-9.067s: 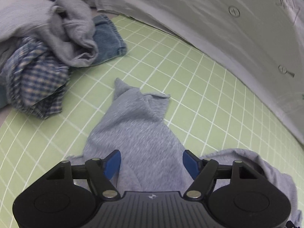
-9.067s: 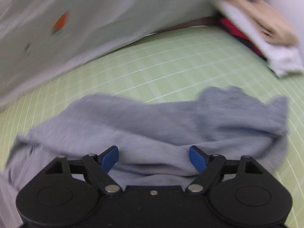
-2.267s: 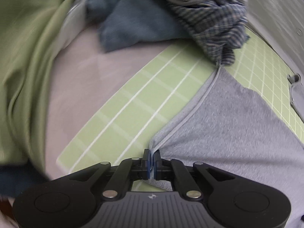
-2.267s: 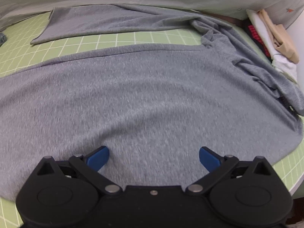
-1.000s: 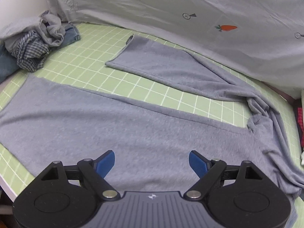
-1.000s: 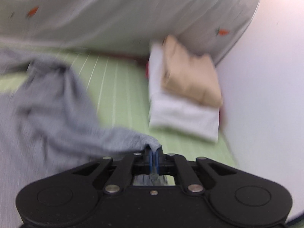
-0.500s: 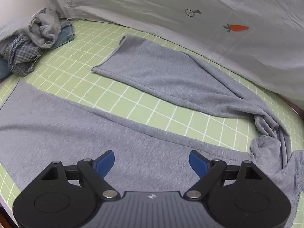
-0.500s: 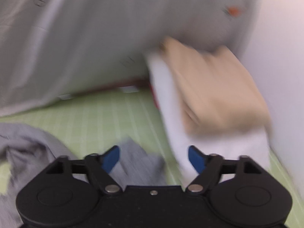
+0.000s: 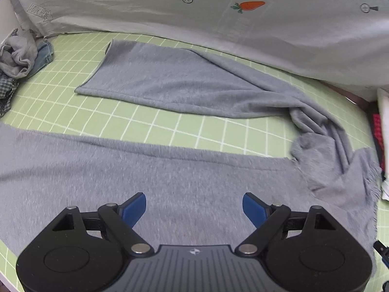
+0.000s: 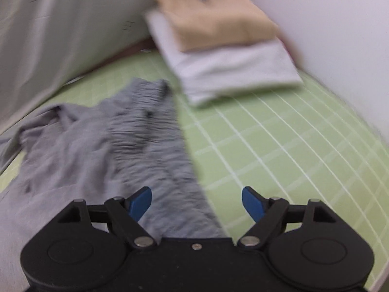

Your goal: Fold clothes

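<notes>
While both sets of jaws stand spread and grasp nothing, the left gripper (image 9: 194, 206) hovers over the near leg of the grey sweatpants (image 9: 170, 177), which lie flat across the green grid mat (image 9: 170, 124) on the tabletop. The right gripper (image 10: 196, 200), its jaws just sprung apart, hangs over the garment's bunched waist end. Farther off lie the second leg, a folded beige-and-white stack (image 10: 226, 46), a heap of unfolded clothes (image 9: 19, 60) and a pale printed sheet (image 9: 218, 12).

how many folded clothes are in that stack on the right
2 show clearly: a tan piece on top and a white one under it. The left view shows a red edge lower down; more may be hidden.
</notes>
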